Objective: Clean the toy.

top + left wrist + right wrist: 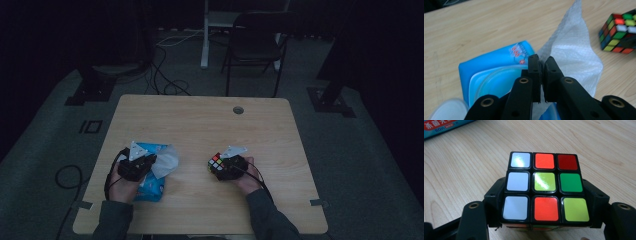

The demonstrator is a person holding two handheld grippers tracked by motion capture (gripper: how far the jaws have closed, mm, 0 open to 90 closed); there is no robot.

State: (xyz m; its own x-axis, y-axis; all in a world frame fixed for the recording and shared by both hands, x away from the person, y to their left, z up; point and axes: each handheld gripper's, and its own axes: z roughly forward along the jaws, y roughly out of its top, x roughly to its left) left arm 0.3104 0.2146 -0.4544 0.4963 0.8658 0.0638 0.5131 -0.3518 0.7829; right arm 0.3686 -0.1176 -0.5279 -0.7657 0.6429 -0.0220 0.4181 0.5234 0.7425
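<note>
Both hand-held grippers were busy at the near edge of a light wooden table (200, 125). Held in the person's left hand, the left gripper (150, 161) had its two black jaws clenched tight on a white wet wipe (574, 52). From the high view, this wipe (167, 160) stood up in a crumpled peak just to the right of a blue wet-wipe pack (150, 187) and rose out of it. That pack lay flat on the table, under the left gripper, at the near left part of the tabletop. From the left gripper view, the pack (489, 62) showed a pale oval lid area, red print on its blue wrapper, and the sheet pinched between the closed jaw tips (540, 61).

To the right of the pack, well apart from it, the right gripper (220, 165) grasped a Rubik's cube (216, 161), with the person's right hand (247, 177) behind it. In the right gripper view, the cube (544, 187) sat between the two jaws, one pressed against each side. Its upper face showed three white squares down the left column, orange, yellow-green and orange down the middle, and red, green and yellow-green down the right. The cube seemed to rest on or just above the wood; I could not tell which.

Beyond the table's far edge, a dark folding chair (255, 45) stood on the grey floor.
</note>
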